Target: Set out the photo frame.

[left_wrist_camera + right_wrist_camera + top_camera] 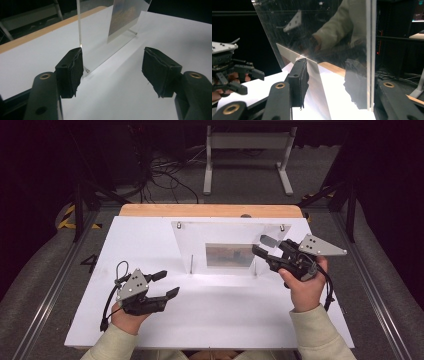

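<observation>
A clear acrylic panel (225, 237) stands upright on small metal pegs in the middle of the white board (145, 240), with a small picture (230, 255) on it. My right gripper (261, 245) is at the panel's right edge. In the right gripper view the panel (324, 37) passes between the jaws, one pad (298, 82) in front and the other behind the sheet, with a wide gap left, so the gripper (327, 82) is open. My left gripper (169, 283) hovers low over the board's front left, open and empty. It (113, 72) faces the panel (97, 37) and the picture (125, 15).
The board lies on a wooden tabletop (210, 210). Behind the table are white stand legs (247, 160) and loose cables (165, 175) on the floor. Metal rails (55, 285) run along both sides. The other hand's gripper (252, 82) is at the left of the right gripper view.
</observation>
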Available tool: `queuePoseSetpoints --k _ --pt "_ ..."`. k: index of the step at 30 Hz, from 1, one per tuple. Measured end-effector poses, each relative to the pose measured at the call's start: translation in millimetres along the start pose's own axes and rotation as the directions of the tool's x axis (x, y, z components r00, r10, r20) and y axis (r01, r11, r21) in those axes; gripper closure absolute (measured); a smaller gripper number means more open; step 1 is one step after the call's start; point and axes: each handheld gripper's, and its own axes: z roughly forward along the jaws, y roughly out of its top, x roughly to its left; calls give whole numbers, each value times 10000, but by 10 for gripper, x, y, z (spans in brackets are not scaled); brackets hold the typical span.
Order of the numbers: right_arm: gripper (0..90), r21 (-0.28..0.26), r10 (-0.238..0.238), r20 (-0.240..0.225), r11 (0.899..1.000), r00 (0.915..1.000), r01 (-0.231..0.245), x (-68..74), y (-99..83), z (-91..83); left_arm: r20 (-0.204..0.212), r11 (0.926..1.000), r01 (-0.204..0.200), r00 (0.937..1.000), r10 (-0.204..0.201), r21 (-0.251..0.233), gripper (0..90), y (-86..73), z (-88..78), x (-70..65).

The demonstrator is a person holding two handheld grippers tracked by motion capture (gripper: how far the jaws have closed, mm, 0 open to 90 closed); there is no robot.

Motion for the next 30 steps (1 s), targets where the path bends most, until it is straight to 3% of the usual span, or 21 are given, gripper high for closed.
queuePoseSetpoints --k 6,9,15,23,30 --pt "506 50 457 146 9989 9988 -458 -135 -107 96 159 9987 444 9989 -448 250 328 -73 49 59" --pt "506 171 895 52 9958 9960 -896 -213 -172 145 172 9986 441 9989 -446 306 330 -84 62 56" --pt "501 703 1168 319 9904 9926 -1188 -327 -315 246 166 9979 432 9989 -441 478 330 -118 54 44" --pt "506 1151 1094 504 9867 9927 -1145 -412 -407 330 54 9973 561 9984 -564 485 333 -152 3 51" --pt "482 1460 1104 1013 9814 9887 -1245 -472 -507 362 63 9967 631 9980 -635 513 333 -157 -3 61"
